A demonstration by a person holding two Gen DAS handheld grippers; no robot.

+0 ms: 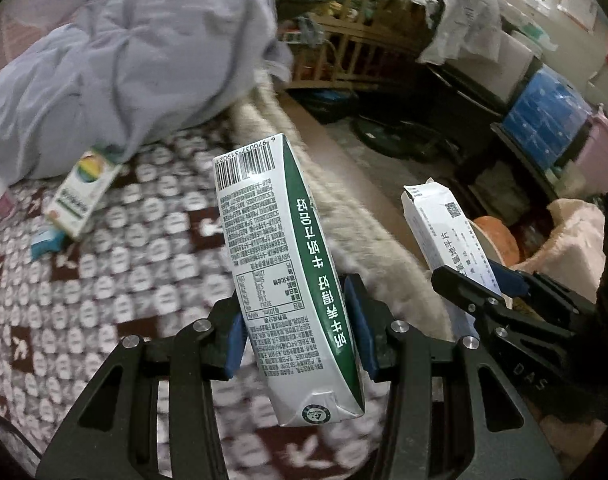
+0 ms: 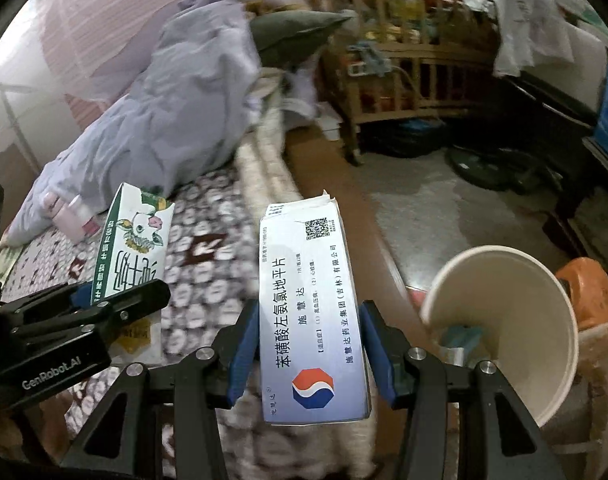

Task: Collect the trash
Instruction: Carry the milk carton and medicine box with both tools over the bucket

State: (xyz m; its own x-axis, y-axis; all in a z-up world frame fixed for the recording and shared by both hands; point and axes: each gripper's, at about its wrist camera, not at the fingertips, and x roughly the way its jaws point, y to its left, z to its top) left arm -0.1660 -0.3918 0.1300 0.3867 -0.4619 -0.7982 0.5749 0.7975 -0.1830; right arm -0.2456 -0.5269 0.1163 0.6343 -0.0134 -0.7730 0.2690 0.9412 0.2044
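I have both grippers loaded. My left gripper [image 1: 299,324] is clamped on a green-and-white milk carton [image 1: 281,276], its blue pads pressing the 2 broad faces low on the body, so the carton stands up and ahead of the fingers with the barcode end farthest from me. Gripping it near the base keeps most of its length clear of the jaws, which I judge will let it drop freely once released.

My right gripper [image 2: 304,352] is clamped on a white-and-blue medicine box [image 2: 310,316], pads on its 2 long edges, the torn flap end pointing away. Seen from the left wrist, that box [image 1: 444,232] rides just to the right of the carton, the 2 apart.

Ahead and to the right of the right gripper, very near, sits a white paper cup [image 2: 516,320] tilted toward me, with something pale blue inside; I cannot tell what it is. It appears to rest in a soft pinkish container [image 2: 600,364] beside the bed, probably the trash spot, though I cannot confirm that.

To the left of my left gripper, another small carton [image 1: 83,196] lies on the patterned bedspread [image 1: 143,248] at the edge of a rumpled lavender quilt [image 1: 123,60]. That 1 looks left to collect.
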